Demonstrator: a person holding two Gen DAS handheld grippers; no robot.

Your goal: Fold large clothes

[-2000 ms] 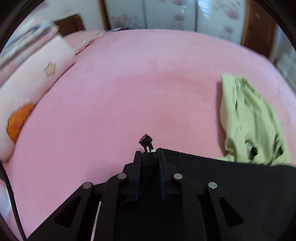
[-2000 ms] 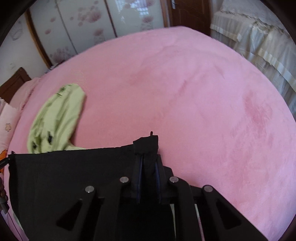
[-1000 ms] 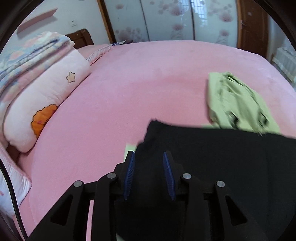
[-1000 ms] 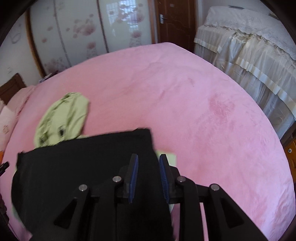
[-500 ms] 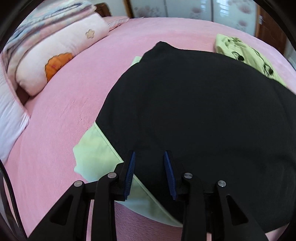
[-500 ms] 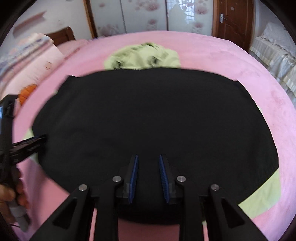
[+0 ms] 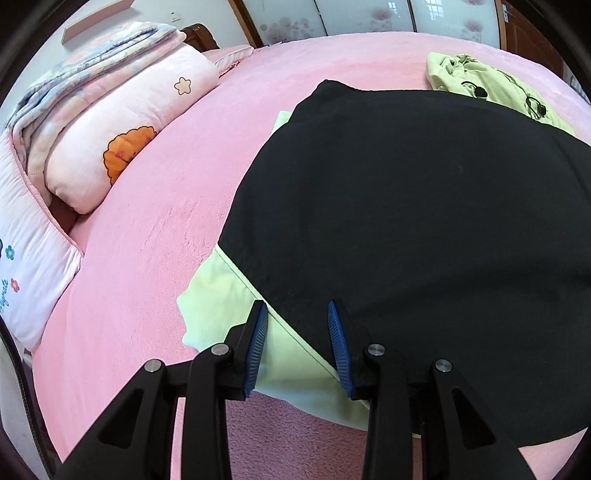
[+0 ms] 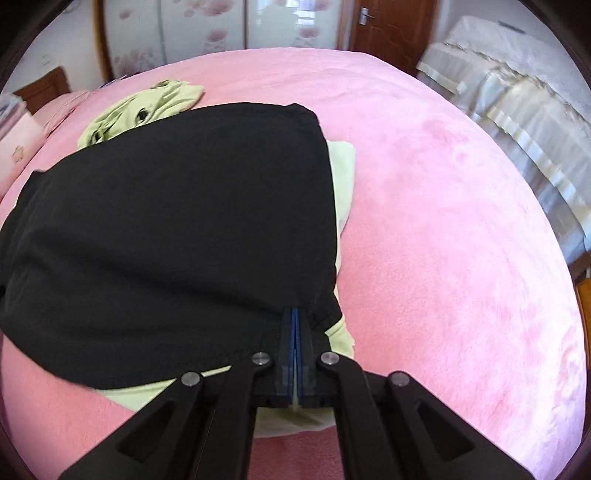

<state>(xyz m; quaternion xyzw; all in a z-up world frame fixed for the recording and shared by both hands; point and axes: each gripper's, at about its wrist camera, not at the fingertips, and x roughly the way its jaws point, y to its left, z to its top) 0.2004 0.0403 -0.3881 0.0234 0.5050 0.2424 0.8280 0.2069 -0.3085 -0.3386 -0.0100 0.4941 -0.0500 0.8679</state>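
On the pink bed (image 7: 155,229) the black garment (image 7: 406,206) lies spread flat, not folded yet, the left hand-held gripper (image 7: 297,332) standing wide over its near corner while the right hand-held gripper (image 8: 295,325) pinches its hem.

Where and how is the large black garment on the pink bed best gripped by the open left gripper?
Probably at the near-left hem corner of the large black garment, approached from the near edge: the left gripper already faces that free edge, which lies flat over pale green fabric.

Home bedroom, pink bed (image 7: 177,206), pillows (image 7: 122,125), wardrobe (image 8: 221,26)
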